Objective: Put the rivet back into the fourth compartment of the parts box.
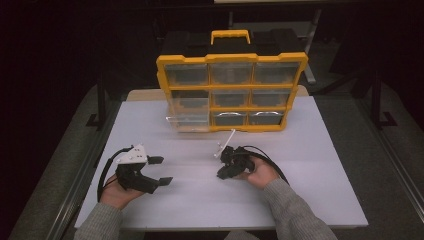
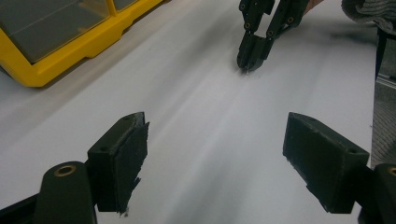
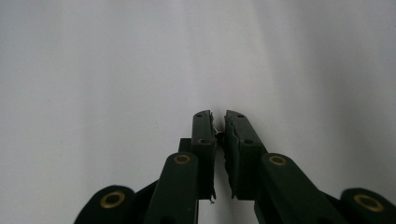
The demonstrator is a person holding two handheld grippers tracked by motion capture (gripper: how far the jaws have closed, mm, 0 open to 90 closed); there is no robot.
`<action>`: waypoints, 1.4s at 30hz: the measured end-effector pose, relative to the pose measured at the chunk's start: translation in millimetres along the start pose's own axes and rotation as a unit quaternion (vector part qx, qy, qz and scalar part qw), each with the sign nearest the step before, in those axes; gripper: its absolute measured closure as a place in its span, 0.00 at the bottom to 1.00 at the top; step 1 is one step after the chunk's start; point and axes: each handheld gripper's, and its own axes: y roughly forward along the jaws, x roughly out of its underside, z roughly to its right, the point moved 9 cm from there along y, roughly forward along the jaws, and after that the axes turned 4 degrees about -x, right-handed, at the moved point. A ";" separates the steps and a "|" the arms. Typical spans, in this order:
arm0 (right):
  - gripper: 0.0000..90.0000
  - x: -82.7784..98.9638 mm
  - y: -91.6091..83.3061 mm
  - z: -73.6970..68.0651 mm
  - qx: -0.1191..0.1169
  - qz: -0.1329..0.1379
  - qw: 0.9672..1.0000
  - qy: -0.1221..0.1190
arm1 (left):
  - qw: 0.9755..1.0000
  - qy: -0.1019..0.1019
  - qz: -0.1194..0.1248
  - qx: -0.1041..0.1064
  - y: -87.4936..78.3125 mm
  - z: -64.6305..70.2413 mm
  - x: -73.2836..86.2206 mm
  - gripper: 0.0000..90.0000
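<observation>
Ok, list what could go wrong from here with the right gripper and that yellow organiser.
1. The right gripper has its jaws nearly together, tips low over the white table. Anything pinched there is too small to make out, so it could slip out unnoticed.
2. The clear drawer at the lower left of the yellow organiser sticks out over the table; a reaching gripper might knock it.
</observation>
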 end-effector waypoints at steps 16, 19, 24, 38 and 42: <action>0.91 0.7 -0.6 1.4 -0.021 0.000 1.000 0.008 | 1.000 0.000 0.000 0.000 -0.2 -0.1 0.1 0.24; 0.91 0.8 -0.9 1.5 -0.023 -0.001 1.000 0.009 | 1.000 0.000 0.000 0.000 -0.4 -0.1 0.0 0.24; 0.91 1.3 -1.6 2.8 -0.025 -0.001 1.000 0.007 | 1.000 0.000 0.000 0.000 -0.5 0.0 0.0 0.24; 0.91 -0.5 -16.7 9.9 -0.026 0.015 0.999 0.022 | 1.000 0.000 -0.001 0.000 -0.6 0.1 0.1 0.24; 0.91 -4.6 -29.7 14.2 -0.023 0.026 0.999 0.032 | 1.000 0.000 -0.003 0.001 -1.0 0.5 0.3 0.24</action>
